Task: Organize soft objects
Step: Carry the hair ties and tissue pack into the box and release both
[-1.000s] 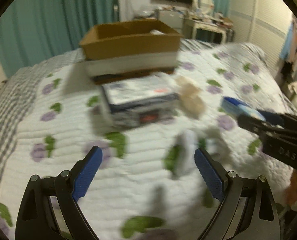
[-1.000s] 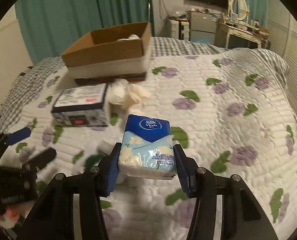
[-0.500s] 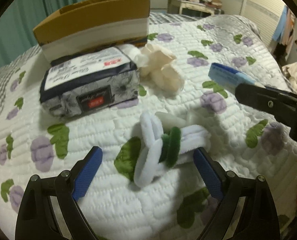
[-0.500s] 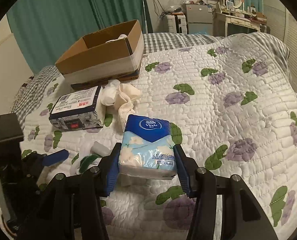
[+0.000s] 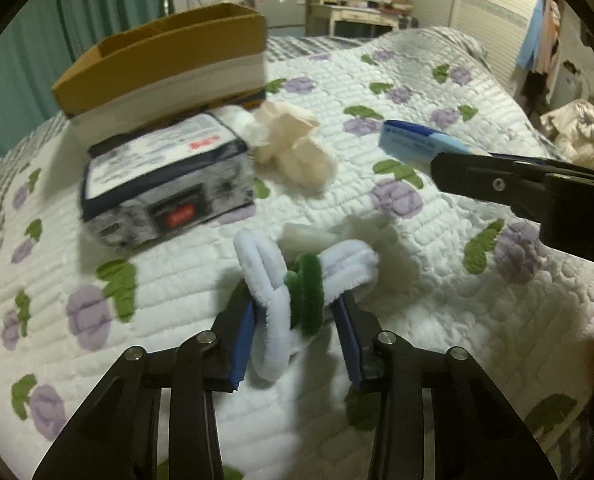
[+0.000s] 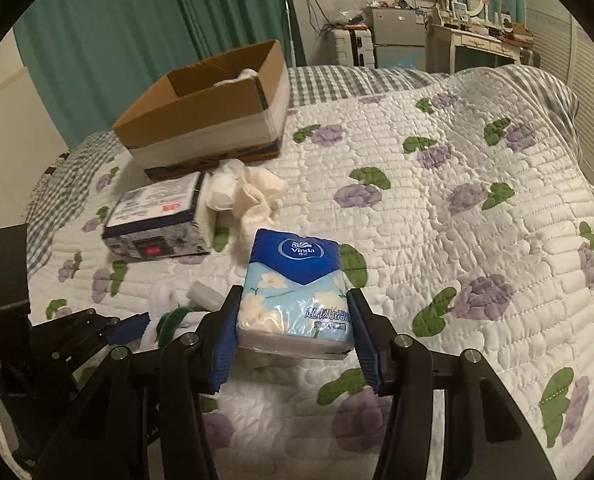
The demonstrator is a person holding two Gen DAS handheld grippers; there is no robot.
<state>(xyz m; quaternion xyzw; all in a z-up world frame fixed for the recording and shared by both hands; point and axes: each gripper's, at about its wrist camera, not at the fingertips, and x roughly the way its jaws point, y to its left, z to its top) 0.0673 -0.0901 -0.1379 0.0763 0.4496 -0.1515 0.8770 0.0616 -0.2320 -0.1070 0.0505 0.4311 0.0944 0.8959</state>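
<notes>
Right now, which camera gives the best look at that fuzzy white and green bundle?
The left wrist view: the fuzzy bundle sits centred between that gripper's blue fingers, loops plain. The right wrist view shows only a sliver of it, low left, mostly hidden behind the other gripper.

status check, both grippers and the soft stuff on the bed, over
Left gripper shut on white-and-green fuzzy bundle. Right gripper shut on Vinda tissue pack. Cardboard box ahead; dark tissue pack and cream cloth lie between.
</notes>
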